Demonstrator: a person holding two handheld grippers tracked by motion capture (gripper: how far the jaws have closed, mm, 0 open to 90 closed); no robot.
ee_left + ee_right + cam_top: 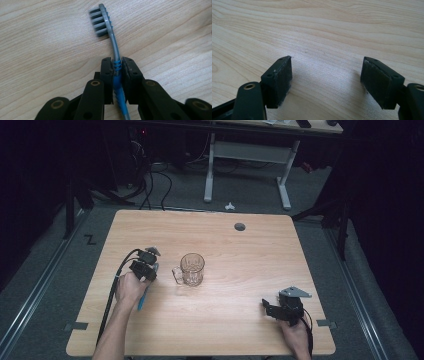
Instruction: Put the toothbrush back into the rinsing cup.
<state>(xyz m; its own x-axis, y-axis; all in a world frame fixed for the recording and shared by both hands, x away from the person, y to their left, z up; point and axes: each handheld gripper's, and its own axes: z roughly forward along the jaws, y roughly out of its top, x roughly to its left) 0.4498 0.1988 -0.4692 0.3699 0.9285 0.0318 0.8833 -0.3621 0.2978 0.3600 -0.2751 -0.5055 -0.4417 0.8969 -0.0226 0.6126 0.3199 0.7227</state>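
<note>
On the pale wood-grain desk (225,320), left of centre, the left gripper (150,269) sits low over a toothbrush (113,50), and the left gripper view settles it: the two black jaws are pinched tight on the ribbed blue grip section of the handle, pads pressing from both sides. Beyond the jaws the neck curves up, slim and grey, to a head of stubby grey bristles that face left in that view, blue nubs along its back. Below the pads the blue handle runs down between the linkage arms and is cut off at the bottom edge.

From the high view the toothbrush is only a thin blue sliver (143,298) poking out beneath the person's left hand (129,289); its head is hidden under the gripper. Just beside it, to the right, stands a clear glass mug (191,269), ribbed walls, handle turned toward the left gripper, upright; whether anything is in it is hard to tell.

Over at the near right corner, the right gripper (272,309) rests in the right hand (295,335), grey three-cornered plate on top. Its own view shows the jaws (327,80) spread wide, rough dark pads facing each other, bare desk and soft shadow between them, nothing held.
</note>
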